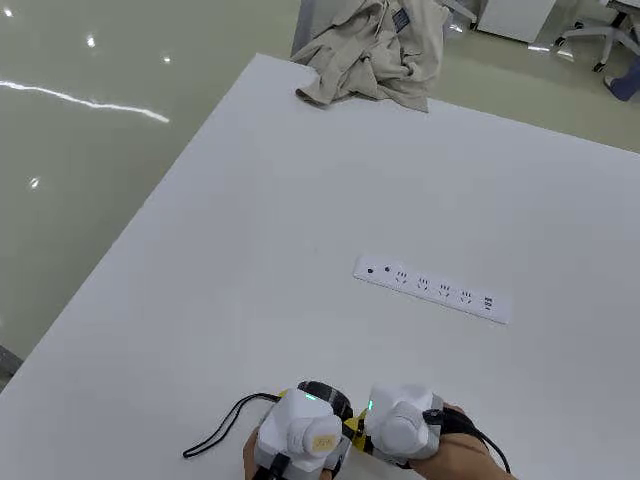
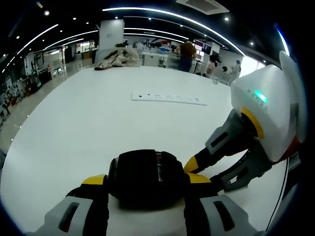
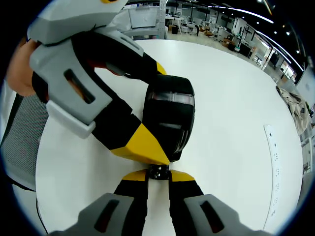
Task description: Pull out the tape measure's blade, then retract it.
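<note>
1. White tabletop (image 1: 300,200) is stretching out ahead of you, and a white power strip (image 1: 432,289) is lying flat across the middle of it.
2. Well beyond the power strip, a crumpled beige cloth (image 1: 375,50) is slumping over the table's far edge.
3. On your side of the power strip and well apart from it, the tape measure (image 2: 145,177) is sitting on the table, a black case close to the near edge.
4. Your left gripper (image 2: 147,184) is clamping that case: both jaws are pressing against its sides, with the yellow-tipped fingers (image 2: 93,181) hugging the black shell.
5. Your right gripper (image 3: 158,174) is coming in from the side of the case that faces away from the left gripper's palm, and its jaws are pinching nearly together on the blade hook (image 3: 158,172).
6. That blade hook is sitting right up against the case, so you're gripping it at the mouth of the tape measure.
7. In the head view both grippers are crowding side by side on the near side of the power strip, left one on the left.
8. Also nearer to you than the power strip, a thin black cord (image 1: 215,432) is looping across the table away from the left gripper.
</note>
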The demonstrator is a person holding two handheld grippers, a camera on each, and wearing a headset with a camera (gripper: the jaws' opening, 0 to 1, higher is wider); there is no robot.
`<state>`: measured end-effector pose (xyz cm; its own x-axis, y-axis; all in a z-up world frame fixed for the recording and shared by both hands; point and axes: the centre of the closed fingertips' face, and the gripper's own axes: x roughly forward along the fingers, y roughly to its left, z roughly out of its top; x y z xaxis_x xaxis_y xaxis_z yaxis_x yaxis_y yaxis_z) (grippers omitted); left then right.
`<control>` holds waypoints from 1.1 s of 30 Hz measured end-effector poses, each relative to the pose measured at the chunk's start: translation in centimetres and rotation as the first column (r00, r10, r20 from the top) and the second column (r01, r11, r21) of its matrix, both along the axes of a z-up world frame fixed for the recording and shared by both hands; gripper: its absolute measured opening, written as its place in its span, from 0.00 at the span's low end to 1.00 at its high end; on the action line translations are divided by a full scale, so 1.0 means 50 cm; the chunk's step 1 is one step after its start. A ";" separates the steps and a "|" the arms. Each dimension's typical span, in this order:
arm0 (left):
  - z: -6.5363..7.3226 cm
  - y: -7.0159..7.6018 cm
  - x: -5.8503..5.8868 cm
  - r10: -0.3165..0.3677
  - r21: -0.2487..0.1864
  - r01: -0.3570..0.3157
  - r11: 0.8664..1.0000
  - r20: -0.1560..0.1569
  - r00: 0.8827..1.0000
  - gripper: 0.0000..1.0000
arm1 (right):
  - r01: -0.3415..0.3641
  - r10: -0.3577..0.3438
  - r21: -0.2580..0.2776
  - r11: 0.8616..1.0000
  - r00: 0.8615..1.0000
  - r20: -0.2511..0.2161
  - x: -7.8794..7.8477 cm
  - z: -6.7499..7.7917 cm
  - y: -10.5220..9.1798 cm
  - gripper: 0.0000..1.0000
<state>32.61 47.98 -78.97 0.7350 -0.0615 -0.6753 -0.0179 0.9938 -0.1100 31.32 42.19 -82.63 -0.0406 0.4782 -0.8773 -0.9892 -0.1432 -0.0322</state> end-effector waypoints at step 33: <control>0.004 0.002 -0.002 -0.014 -0.012 0.014 1.000 -0.007 1.000 0.62 | 0.164 -0.164 0.035 0.986 0.986 -0.014 0.013 0.008 -0.009 0.25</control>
<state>32.49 48.08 -78.77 0.7295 -0.0793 -0.6793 -0.0051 0.9926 -0.1213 31.97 41.73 -82.23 0.0317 0.5104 -0.8594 -0.9995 0.0222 -0.0237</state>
